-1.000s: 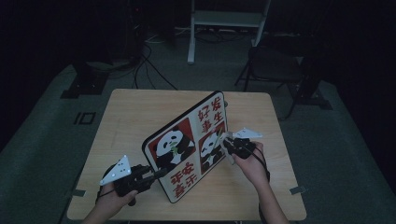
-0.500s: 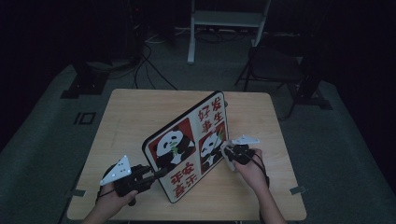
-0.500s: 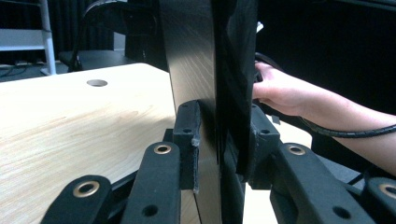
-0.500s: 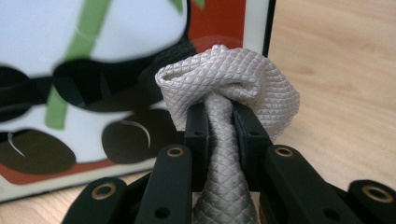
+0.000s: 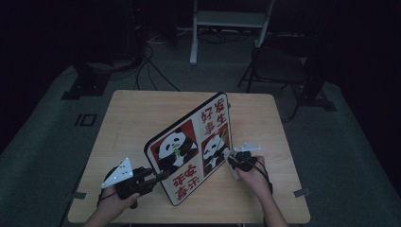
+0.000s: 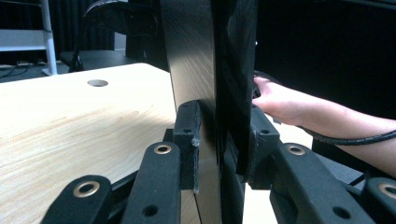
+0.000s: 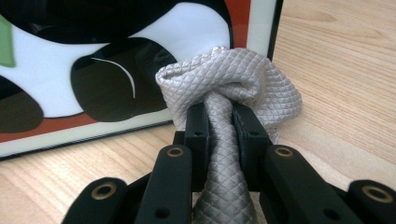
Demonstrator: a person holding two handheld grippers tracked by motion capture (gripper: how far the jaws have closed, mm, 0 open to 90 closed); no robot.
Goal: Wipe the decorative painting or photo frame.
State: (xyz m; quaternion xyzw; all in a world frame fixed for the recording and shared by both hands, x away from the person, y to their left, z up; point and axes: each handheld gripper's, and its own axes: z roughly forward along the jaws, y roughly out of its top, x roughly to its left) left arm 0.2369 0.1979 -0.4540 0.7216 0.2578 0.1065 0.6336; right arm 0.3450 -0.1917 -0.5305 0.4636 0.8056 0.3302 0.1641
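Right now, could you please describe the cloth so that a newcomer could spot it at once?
On the wooden table stands a panda picture board, tilted on its edge. At its near right side, the right gripper pinches a bunched grey cloth against the glossy face. Its quilted diamond weave marks it out.

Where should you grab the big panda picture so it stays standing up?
Grip the panda picture by its thin side edge, low down, coming in edge-on. It is flat and upright, so jaws fit across it, as the left gripper does.
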